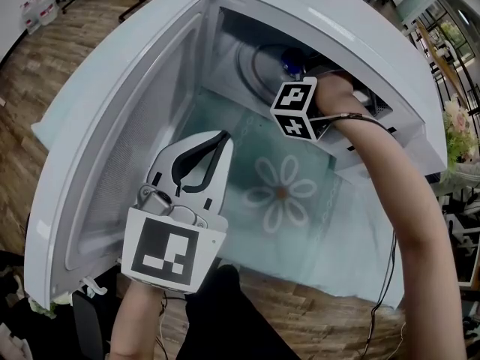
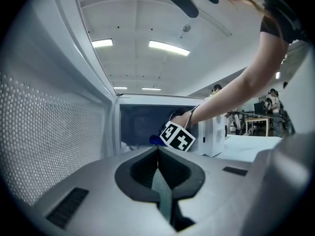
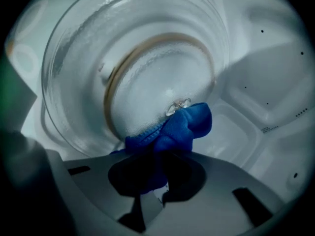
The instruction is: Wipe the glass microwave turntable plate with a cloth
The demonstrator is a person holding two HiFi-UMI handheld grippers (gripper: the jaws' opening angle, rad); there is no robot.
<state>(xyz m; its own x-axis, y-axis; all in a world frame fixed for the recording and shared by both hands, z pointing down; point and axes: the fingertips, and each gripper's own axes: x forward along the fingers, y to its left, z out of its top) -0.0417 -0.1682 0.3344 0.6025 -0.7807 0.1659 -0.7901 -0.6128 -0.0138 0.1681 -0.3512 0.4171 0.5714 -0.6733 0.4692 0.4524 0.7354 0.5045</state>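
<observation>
- Right tongs (image 3: 163,183): closed on a bunched blue cloth (image 3: 183,126), which fills the gap between the jaws and spills forward of the tips.
- The arm reaches deep into the open microwave (image 1: 247,21). I judge this is because the glass turntable plate (image 3: 93,58) sits in place on the oven floor and is being wiped there rather than lifted out.
- The leading fold of the cloth touches the plate close to its middle, just beside the small clear hub (image 3: 178,105). A tan ring (image 3: 114,77) shows through the glass underneath.
- Left tongs (image 2: 158,152): jaws brought together with nothing between them. They are held outside the cavity, in front of the opening and beside the door (image 1: 112,148) (out of the working arm's way, as I read it, and not steadying anything).
- Progress: wiping appears under way. I cannot tell how much of the glass is already clean.
- Surface: the microwave stands on a bench (image 1: 352,238) covered in a pale green cloth printed with a white flower.
- Room: wood-plank floor (image 1: 37,81) around the bench, strip ceiling lights (image 2: 169,47) overhead, and other tables with people well beyond the oven (too small to describe).
</observation>
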